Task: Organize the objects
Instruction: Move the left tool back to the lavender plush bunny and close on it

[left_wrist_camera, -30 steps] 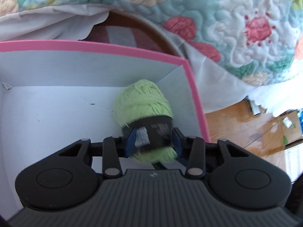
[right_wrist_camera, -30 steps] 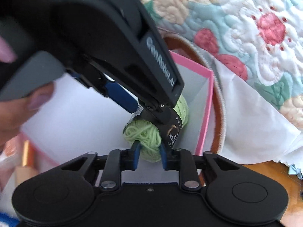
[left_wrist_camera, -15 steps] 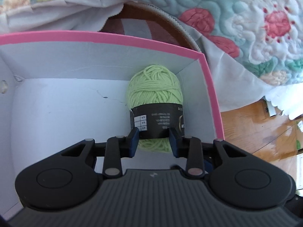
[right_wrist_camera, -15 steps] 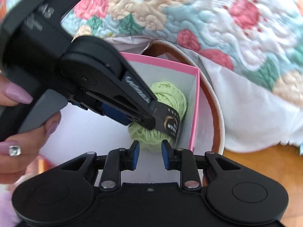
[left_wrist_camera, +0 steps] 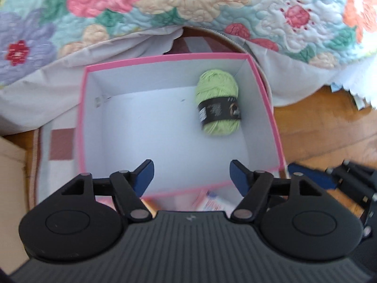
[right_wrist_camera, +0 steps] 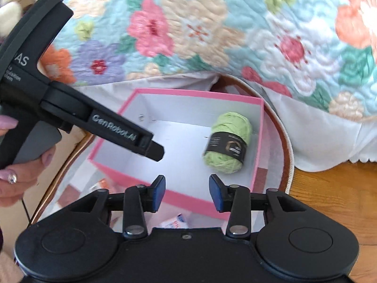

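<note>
Jaws wide, empty, left gripper (left_wrist_camera: 191, 176), right gripper (right_wrist_camera: 186, 192)

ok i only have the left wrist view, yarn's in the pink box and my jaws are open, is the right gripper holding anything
Observer: no, the right gripper is open and empty, hovering at the near wall of the pink box.
Operator: and how close is my left gripper to the yarn from that side
Observer: the left gripper hangs over the left part of the box, apart from the green yarn, with bare white box floor between them.
Operator: anything off to the upper left i can't see
Observer: yes, what looks like a plush toy sits in the top left corner, at the edge of the floral quilt; it is too blurred to say more.
</note>
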The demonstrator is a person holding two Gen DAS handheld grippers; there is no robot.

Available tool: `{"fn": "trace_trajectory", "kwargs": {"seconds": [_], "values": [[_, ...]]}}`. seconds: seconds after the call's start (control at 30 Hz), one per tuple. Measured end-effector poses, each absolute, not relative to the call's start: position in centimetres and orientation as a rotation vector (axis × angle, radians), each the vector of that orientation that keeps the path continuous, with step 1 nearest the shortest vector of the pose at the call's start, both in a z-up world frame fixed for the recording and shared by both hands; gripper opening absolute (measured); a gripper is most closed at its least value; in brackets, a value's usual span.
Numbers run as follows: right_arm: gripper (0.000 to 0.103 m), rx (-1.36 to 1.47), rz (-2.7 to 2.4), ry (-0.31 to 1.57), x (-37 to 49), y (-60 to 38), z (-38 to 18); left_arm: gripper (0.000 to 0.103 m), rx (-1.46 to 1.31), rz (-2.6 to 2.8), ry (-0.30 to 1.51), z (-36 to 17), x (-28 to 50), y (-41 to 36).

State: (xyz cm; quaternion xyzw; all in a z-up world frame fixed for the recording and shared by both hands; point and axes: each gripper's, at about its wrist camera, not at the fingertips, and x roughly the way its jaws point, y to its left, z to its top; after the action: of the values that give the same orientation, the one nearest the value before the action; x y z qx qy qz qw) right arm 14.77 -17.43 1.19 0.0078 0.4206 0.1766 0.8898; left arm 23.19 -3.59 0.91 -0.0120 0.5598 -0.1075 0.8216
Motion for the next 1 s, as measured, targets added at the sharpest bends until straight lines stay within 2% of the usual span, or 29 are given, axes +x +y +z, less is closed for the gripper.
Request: {"fn": "trace_trajectory", "kwargs": {"seconds": [0.13,0.3,0.4,0.53,0.7,1.0], "values": [[0.052,-0.019,0.43,0.88,13.6,-15.3,2.9,0.074,0.001,-0.237,1.226,2.6,20.6,-0.9],[0.062,-0.065,0.538,0.877,10.2,-13.4,5.4,0.077,0.032,-0.197,1.196,4.8,17.4,2.2],[0.074,-0.099,0.587,0.86,8.4,-12.3,7.0,0.079,0.02,-0.19,1.181,5.9,15.5,4.1],[0.077,-0.141,0.637,0.839,6.7,-11.0,8.3,0.085,-0.008,-0.182,1.148,6.7,13.1,6.0],[0.078,-0.174,0.704,0.875,5.8,-9.1,7.3,0.086,-0.016,-0.178,1.165,5.0,11.0,7.1],[0.083,-0.229,0.842,1.011,4.9,-4.7,2.6,0.086,-0.014,-0.184,1.271,-1.4,8.8,8.7]]}}
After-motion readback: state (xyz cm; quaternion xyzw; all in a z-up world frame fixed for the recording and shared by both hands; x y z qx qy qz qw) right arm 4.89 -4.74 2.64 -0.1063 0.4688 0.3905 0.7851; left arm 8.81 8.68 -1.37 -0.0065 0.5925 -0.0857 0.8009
